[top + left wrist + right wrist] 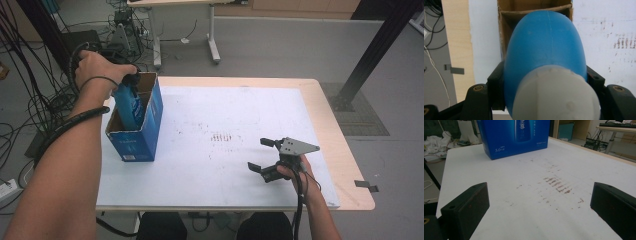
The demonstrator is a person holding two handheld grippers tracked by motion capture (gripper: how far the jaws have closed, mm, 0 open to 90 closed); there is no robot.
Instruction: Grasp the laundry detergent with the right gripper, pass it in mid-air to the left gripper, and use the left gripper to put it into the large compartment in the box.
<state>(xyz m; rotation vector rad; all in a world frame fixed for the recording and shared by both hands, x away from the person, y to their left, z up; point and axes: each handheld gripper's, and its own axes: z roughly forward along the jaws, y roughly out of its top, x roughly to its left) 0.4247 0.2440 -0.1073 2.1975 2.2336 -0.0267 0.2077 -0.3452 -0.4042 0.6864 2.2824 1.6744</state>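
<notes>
Clamped in my left gripper is a blue bottle with a white cap, its far end pointing down into the open blue carton at the table's left side. Low over the stained white surface, my right gripper hangs with its jaws spread wide apart and nothing between them.

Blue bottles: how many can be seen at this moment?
1. The blue bottle is held by the left tool, partly inside the open blue box at the table's left. More could be hidden inside the box.
</notes>
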